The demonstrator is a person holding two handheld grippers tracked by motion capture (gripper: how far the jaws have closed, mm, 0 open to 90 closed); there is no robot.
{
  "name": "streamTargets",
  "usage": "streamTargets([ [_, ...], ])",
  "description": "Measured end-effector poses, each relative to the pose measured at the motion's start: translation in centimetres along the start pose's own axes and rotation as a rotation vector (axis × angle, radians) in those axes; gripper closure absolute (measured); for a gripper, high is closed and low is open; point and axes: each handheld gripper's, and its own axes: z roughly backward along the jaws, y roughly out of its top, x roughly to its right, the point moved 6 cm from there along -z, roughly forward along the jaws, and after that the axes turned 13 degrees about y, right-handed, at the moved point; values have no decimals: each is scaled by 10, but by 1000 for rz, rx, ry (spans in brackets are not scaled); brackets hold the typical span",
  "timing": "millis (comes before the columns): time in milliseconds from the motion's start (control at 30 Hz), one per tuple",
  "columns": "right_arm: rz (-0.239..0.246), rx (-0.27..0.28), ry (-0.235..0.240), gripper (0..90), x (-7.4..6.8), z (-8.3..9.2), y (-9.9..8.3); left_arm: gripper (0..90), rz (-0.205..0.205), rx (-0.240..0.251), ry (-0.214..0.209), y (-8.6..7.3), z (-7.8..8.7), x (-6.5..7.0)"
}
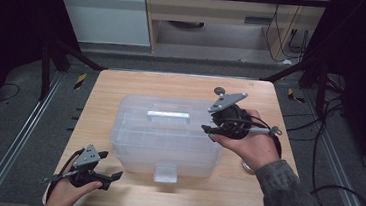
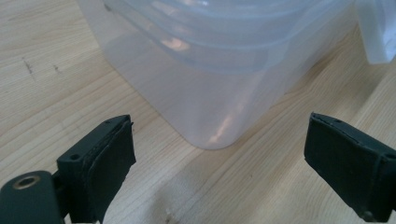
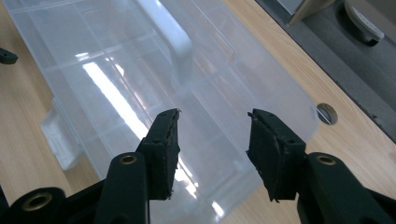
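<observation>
At the left of the high view, the left gripper (image 1: pixel 111 166) is held low over the wooden table (image 1: pixel 106 91), just beside the near left corner of the clear plastic storage box (image 1: pixel 133 129); its jaws are spread wide, and in the left gripper view nothing but bare table and the box's rounded corner is seen between them. The box is set in the middle of the table with its lid on, the handle (image 1: pixel 168 115) lying flat on top and the front latch (image 1: pixel 166 173) seen hanging at the near side. To the right, the right gripper (image 1: pixel 207 130) is held above the box's right end, its jaws partly spread with nothing pinched, and they are pointed down across the lid toward the handle. Nothing is gripped as yet, so the work on the box is judged to be at an early stage: the lid is closed and the box is not lifted.
</observation>
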Motion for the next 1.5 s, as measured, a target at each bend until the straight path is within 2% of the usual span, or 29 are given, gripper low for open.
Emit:
streamTargets([
  [233,29,-26,25,529,-3,-27,18,116,-11,12,-6,4,-2,5],
  [500,38,-43,48,528,-3,-43,29,122,-5,32,-4,7,-3,4],
  [833,65,-93,64,525,-4,-56,40,124,-8,27,-16,8,-3,6],
  [1067,72,-116,58,538,-3,-61,40,127,-6,30,-21,9,-3,7],
  [1400,78,-128,56,580,-2,-65,42,131,-2,31,-30,9,-4,7],
  [1500,83,-135,55,618,-2,-67,42,137,6,36,-38,10,-4,8],
])
